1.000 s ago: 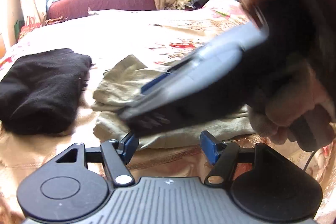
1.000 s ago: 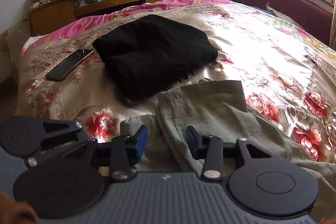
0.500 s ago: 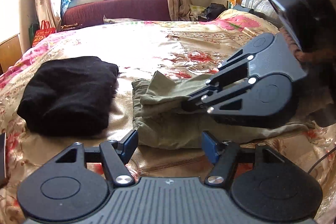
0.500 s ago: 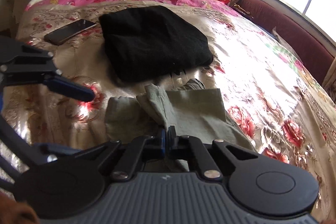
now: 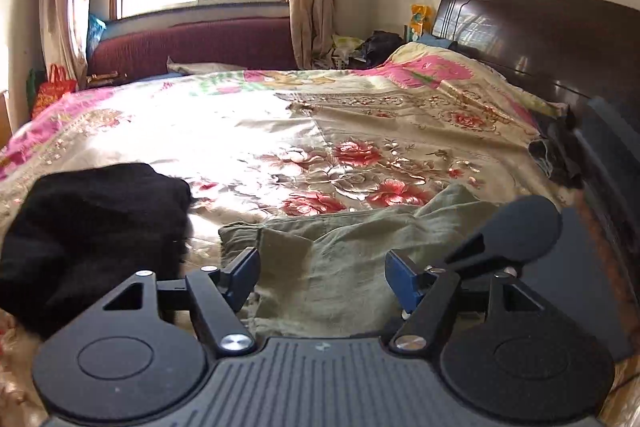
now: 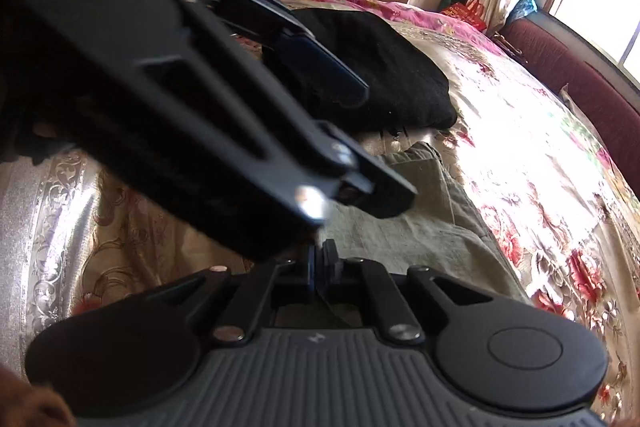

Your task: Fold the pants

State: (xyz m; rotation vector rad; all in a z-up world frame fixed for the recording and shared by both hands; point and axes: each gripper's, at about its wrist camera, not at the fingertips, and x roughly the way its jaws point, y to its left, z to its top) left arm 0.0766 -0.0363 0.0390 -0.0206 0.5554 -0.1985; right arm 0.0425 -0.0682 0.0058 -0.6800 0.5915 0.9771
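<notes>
Swung closer since the earlier frame, the left hand-held gripper [image 5: 320,273] is seen spread above the olive pants [image 5: 348,247] on the bed [image 5: 240,131], beside a black garment [image 5: 92,227].

Right view: the right hand-held gripper [image 6: 323,263] is pressed together, pinching pants fabric [image 6: 420,223]; crowded by the left hand-held gripper [image 6: 360,131], the fold could be knocked or the thin pinch lost.

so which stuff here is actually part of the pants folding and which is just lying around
Part of the job:
- olive green pants on the bedspread
- right gripper, shut on the pants fabric
- left gripper, open, low over the pants

Just lying about:
- black folded garment beside the pants
- red bag by the window
- clutter next to the headboard
</notes>
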